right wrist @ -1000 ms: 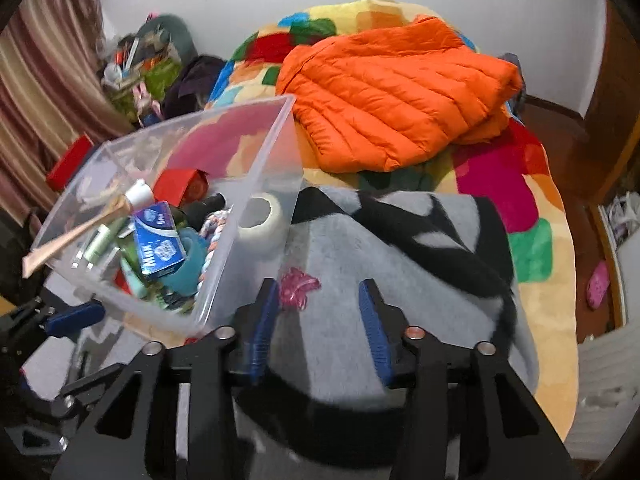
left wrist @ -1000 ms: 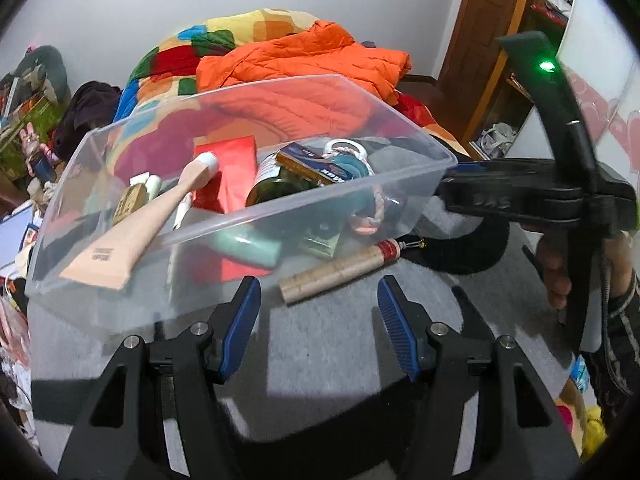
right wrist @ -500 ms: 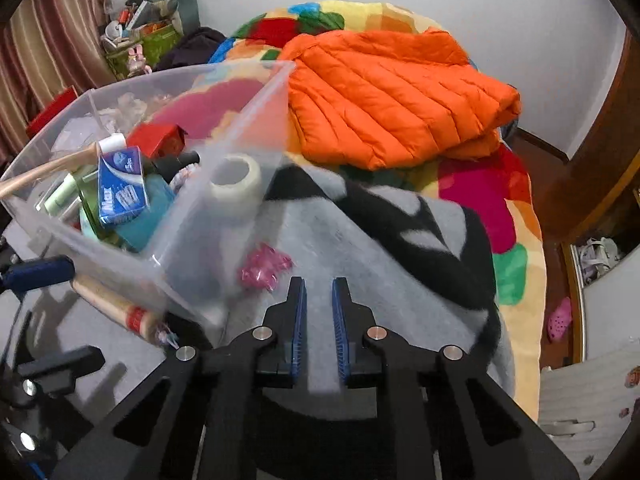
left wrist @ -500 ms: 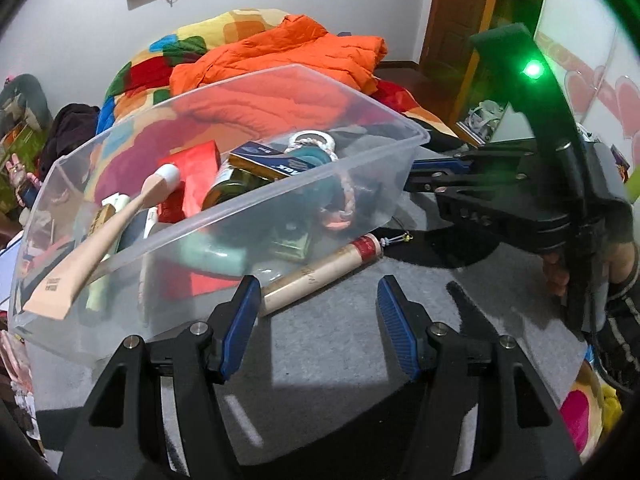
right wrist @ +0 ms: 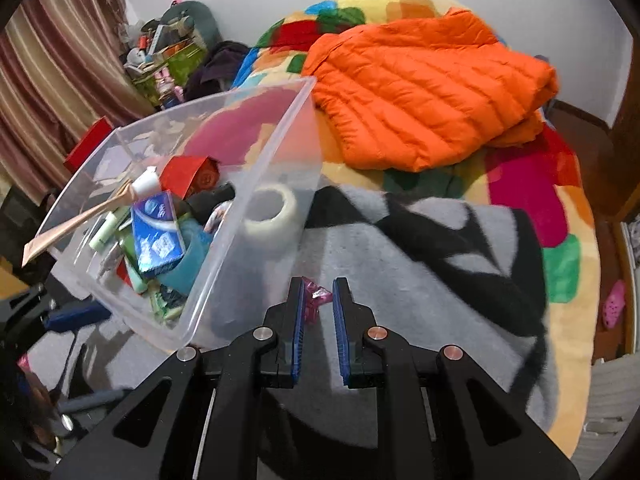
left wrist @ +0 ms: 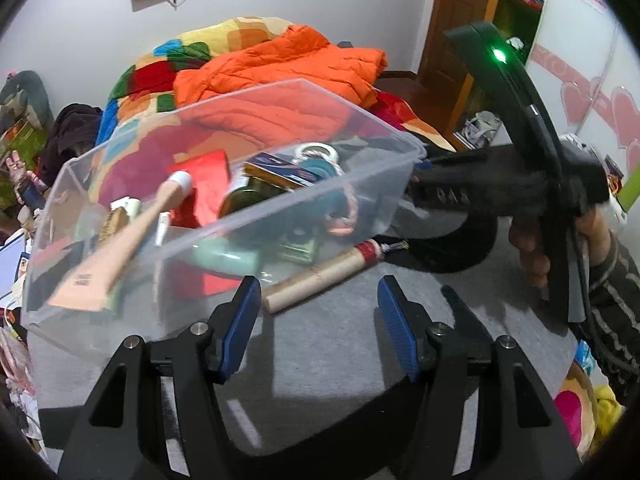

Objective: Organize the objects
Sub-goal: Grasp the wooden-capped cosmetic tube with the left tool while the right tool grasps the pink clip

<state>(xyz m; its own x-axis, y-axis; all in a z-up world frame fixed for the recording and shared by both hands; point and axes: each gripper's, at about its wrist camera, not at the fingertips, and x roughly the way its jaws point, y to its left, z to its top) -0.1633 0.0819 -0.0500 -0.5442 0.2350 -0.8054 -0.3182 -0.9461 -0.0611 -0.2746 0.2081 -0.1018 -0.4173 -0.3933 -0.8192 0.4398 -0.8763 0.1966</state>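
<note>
A clear plastic bin (left wrist: 248,216) (right wrist: 264,216) sits on a grey and black blanket (right wrist: 420,264), filled with a tube, a blue box, a red packet and other items. My right gripper (right wrist: 317,300) has its jaws nearly closed around a small pink clip (right wrist: 316,295) beside the bin. A roll of clear tape (right wrist: 271,216) lies just outside the bin wall. My left gripper (left wrist: 318,312) is open and empty, in front of a tan cylinder with a red end (left wrist: 320,276) lying against the bin. The right gripper body (left wrist: 520,184) shows in the left wrist view.
An orange puffer jacket (right wrist: 424,92) lies on a multicoloured bedspread (right wrist: 560,216) behind the bin. Clutter is piled by the curtain at far left (right wrist: 160,56). A wooden door (left wrist: 460,20) stands at the back right.
My right gripper went from open to nearly shut and moved forward onto the pink clip. My left gripper stayed open and shifted slightly relative to the bin.
</note>
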